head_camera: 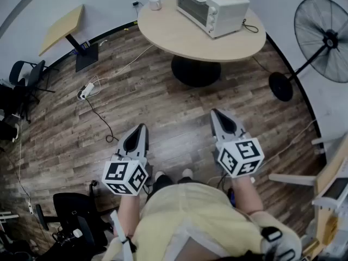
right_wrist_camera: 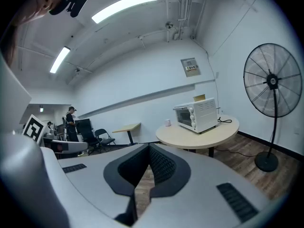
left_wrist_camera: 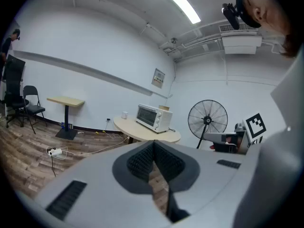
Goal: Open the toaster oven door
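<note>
Up close, left tool (head_camera: 142, 128) and right tool (head_camera: 216, 115) both clamped shut, holding nothing. toaster oven (head_camera: 209, 7) well off on far round tabletop (head_camera: 179, 37), door (head_camera: 191, 5) closed, roughly ahead of right tool, the closer one.

Head view looks steeply down from above; both gripper views face level toward the shared, far-off toaster oven (head_camera: 211, 8).

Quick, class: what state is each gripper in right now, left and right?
Left gripper: closed, holding nothing.
Right gripper: closed, holding nothing.
</note>
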